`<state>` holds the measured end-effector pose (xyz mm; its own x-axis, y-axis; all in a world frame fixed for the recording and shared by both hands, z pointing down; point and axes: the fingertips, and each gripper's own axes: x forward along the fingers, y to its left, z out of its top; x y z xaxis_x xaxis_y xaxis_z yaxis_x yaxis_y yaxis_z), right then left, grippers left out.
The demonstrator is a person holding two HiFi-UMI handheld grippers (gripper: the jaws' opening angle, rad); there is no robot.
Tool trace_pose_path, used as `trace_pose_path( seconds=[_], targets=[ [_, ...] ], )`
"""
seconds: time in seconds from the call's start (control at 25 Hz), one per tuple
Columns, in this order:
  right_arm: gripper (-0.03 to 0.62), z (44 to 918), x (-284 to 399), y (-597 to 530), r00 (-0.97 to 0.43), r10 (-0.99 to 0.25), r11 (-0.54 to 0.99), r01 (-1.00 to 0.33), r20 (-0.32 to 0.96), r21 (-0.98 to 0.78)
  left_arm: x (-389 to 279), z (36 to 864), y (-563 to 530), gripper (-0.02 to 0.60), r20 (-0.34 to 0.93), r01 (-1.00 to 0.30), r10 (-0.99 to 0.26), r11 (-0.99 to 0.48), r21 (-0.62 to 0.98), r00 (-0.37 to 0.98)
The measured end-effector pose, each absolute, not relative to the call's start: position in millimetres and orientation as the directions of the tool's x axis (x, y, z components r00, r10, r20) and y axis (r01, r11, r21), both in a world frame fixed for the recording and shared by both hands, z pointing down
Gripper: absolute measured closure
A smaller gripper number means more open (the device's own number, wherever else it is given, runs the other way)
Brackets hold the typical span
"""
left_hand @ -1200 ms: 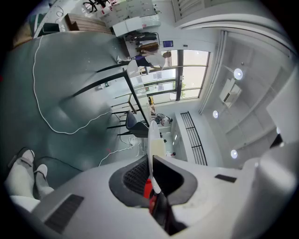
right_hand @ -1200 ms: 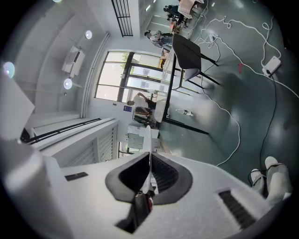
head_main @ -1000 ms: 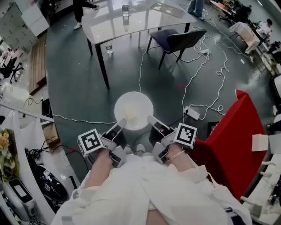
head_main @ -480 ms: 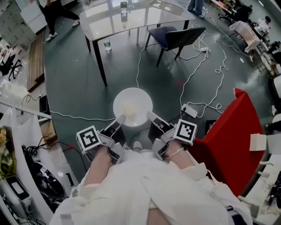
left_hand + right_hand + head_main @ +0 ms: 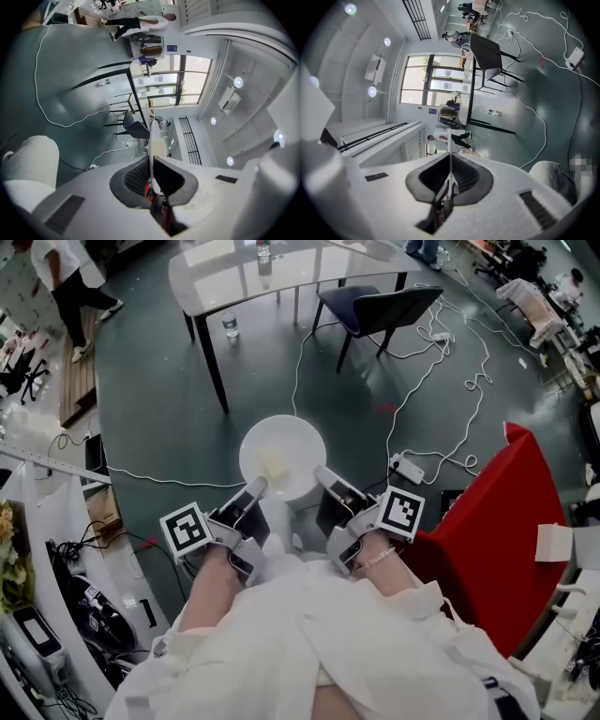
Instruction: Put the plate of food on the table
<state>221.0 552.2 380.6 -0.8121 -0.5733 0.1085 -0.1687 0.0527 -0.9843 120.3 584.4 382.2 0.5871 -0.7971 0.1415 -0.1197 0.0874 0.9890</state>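
Observation:
A round white plate point(image 5: 298, 442) carrying a pale yellow piece of food point(image 5: 272, 463) hangs level above the dark floor in the head view. My left gripper point(image 5: 256, 488) is shut on the plate's near-left rim, and my right gripper point(image 5: 321, 474) is shut on its near-right rim. In the left gripper view the plate point(image 5: 153, 133) shows edge-on, pinched in the left gripper point(image 5: 152, 159). The right gripper view has the same thin rim point(image 5: 449, 140) clamped in the right gripper point(image 5: 450, 157). The glossy grey table point(image 5: 300, 273) stands ahead, apart from the plate.
A dark chair point(image 5: 380, 307) stands at the table's right end. One bottle point(image 5: 262, 251) is on the table and another point(image 5: 231, 326) on the floor beside a table leg. White cables point(image 5: 422, 381) trail over the floor. A red block point(image 5: 487, 540) sits right. A person point(image 5: 66, 277) walks far left.
The plate stays gripped on both sides and has moved slightly forward. The table and chair have slid up the view. The person in the background has walked to the left.

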Motion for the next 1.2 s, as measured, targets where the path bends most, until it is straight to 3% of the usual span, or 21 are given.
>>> trace_pose_path(
  seconds=[0.88,1.2],
  targets=[
    [0.583,395,201,480,-0.8,-0.59,0.025,-0.158,0.113,-0.987,98,397,507,0.557,0.147,-0.12,-0.799,0.094,0.988,0.583],
    [0.583,392,159,376,-0.779,-0.614,0.013,-0.169,0.125,-0.986,56,394,403,0.558,0.156,-0.127,-0.78,0.099,0.987,0.606]
  ],
)
